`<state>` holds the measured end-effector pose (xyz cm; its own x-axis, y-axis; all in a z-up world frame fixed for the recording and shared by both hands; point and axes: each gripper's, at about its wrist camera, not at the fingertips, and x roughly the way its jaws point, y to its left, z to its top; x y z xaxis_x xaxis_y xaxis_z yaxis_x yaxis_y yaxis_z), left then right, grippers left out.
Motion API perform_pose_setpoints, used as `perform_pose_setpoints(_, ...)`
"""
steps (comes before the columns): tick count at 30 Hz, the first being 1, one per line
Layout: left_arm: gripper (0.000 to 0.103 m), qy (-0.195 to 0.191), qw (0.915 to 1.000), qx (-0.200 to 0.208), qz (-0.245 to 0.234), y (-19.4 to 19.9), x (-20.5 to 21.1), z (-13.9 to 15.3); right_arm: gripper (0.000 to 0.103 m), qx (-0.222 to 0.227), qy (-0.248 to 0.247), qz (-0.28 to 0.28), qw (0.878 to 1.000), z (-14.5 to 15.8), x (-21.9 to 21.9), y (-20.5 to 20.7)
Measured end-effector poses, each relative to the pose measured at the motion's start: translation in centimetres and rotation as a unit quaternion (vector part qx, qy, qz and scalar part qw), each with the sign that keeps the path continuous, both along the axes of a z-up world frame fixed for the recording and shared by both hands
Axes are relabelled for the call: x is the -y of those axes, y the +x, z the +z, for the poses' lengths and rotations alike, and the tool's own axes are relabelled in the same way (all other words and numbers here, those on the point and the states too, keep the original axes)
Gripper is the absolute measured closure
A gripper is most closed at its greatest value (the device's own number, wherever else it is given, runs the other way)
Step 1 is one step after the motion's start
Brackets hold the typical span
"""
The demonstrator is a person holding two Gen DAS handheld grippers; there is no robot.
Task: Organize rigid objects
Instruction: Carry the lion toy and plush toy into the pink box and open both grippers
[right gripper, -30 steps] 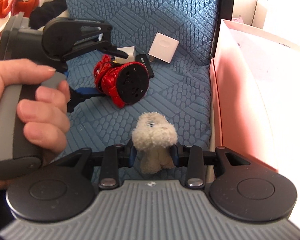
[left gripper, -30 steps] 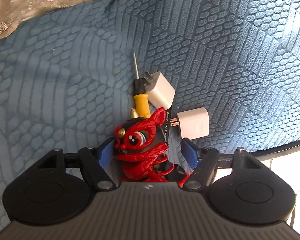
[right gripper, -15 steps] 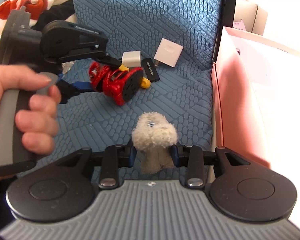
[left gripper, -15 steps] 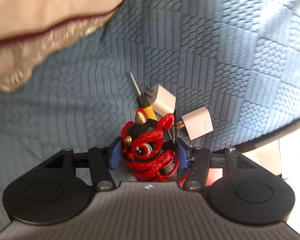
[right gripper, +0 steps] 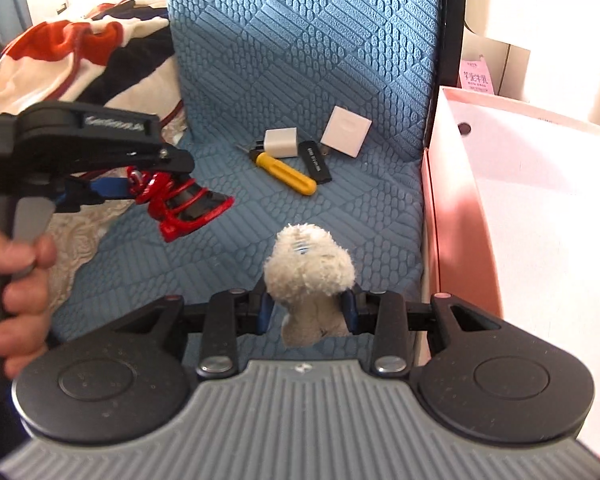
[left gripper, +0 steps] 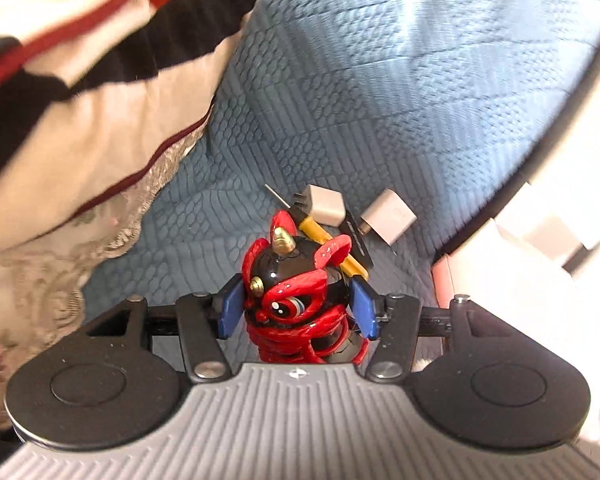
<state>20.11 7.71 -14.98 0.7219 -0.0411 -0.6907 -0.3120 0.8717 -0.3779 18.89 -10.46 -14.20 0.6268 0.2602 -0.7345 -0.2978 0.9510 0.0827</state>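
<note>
Jaws of the left gripper (left gripper: 296,312) pinch a red lion figurine (left gripper: 296,304) lifted clear of the blue cushion (right gripper: 307,60); those of the right gripper (right gripper: 307,312) pinch a cream plush toy (right gripper: 309,268) beside the pink box (right gripper: 433,208)

a: what's the setting?
b: a blue quilted cushion (right gripper: 311,60) with embossed pebble and stripe panels, edged by a dark frame (right gripper: 453,40) on the right.
a: and around it?
b: crumpled red, white and black fabric (right gripper: 80,60) on the left, a lace-trimmed cream cloth (left gripper: 60,208) beside it. bright light washes out the right.
</note>
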Motion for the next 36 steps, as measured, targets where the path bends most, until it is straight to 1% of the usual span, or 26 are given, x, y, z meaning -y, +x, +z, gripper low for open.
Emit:
perform_pose_setpoints(2,0.042,0.012,0.9999,0.004,-0.012,-0.9,0.6,0.9,0.066,-0.002,0.008,-0.001,1.000,0.4,0.2,-0.6)
perform_pose_setpoints(4,0.042,0.013,0.9996,0.014,-0.022,-1.7,1.0,2.0,0.066,0.000,0.015,-0.001,1.000,0.9,0.5,-1.0)
perform_pose_setpoints(10,0.042,0.015,0.9982,0.045,-0.036,-3.0,3.3,6.3,0.066,0.030,0.027,-0.004,0.999,4.1,1.9,-1.6)
perform_pose_setpoints(14,0.042,0.012,0.9966,0.066,-0.049,-2.5,5.3,9.2,0.066,0.052,0.042,-0.015,0.998,7.0,3.4,-1.5)
perform_pose_setpoints(19,0.042,0.012,0.9943,0.082,-0.068,-1.4,8.1,12.1,0.066,0.075,0.046,-0.021,0.996,10.2,5.9,-1.0)
perform_pose_setpoints(25,0.042,0.009,0.9907,0.107,-0.084,-0.4,12.5,15.8,0.066,0.098,0.045,-0.034,0.994,13.8,10.1,-0.3)
perform_pose_setpoints(28,0.042,0.012,0.9885,0.118,-0.094,0.0,14.6,17.1,0.066,0.108,0.041,-0.044,0.992,15.2,12.4,-0.1)
perform_pose_setpoints(30,0.042,0.013,0.9872,0.122,-0.102,0.5,15.8,17.6,0.066,0.110,0.038,-0.054,0.992,15.5,14.1,0.1)
perform_pose_setpoints(33,0.042,0.012,0.9861,0.123,-0.111,1.2,18.0,17.7,0.066,0.103,0.032,-0.070,0.992,15.1,16.4,0.6)
perform_pose_setpoints(36,0.042,0.008,0.9858,0.118,-0.120,1.8,20.0,16.8,0.066,0.091,0.026,-0.082,0.992,14.1,18.7,0.9)
